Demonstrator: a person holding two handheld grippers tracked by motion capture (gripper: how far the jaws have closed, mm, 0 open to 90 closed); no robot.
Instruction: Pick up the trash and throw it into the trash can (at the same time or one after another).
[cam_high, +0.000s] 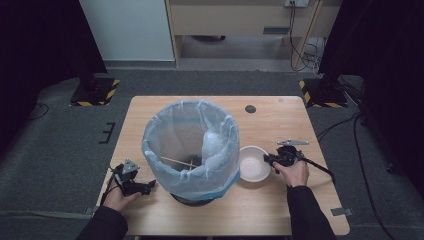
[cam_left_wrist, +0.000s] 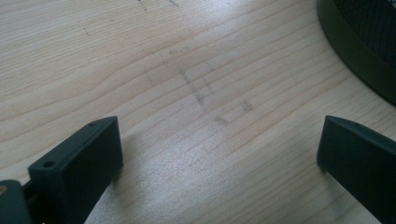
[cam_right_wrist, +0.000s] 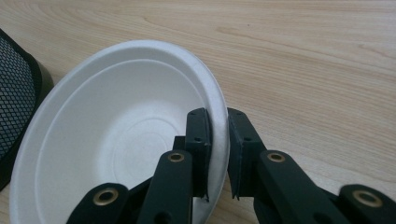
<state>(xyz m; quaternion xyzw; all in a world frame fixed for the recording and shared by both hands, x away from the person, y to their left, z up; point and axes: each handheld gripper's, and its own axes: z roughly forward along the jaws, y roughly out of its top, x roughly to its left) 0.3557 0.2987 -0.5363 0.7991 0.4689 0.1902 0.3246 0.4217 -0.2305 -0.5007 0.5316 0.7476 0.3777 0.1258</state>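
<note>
Right claw: clamped on the near rim of the bowl, one jaw inside the wall, one outside. Bowl sits on the counter, tipped slightly toward the claw, just beside the bin on its far side. Likely reason for the rim grip: a thin wall gives the only edge narrow jaws can pinch, and it lets the bowl be lifted and tilted over the bin.

Left claw: jaws apart, nothing between them, bare counter ahead; bin base off to one side. Probably parked clear of the work.

High view: right claw at the bowl; left claw beside the bin, which is lined with a pale bag and holds a thin stick. Gripper views supply what this one lacks: jaw contact on the rim, and the open gap at the left.
</note>
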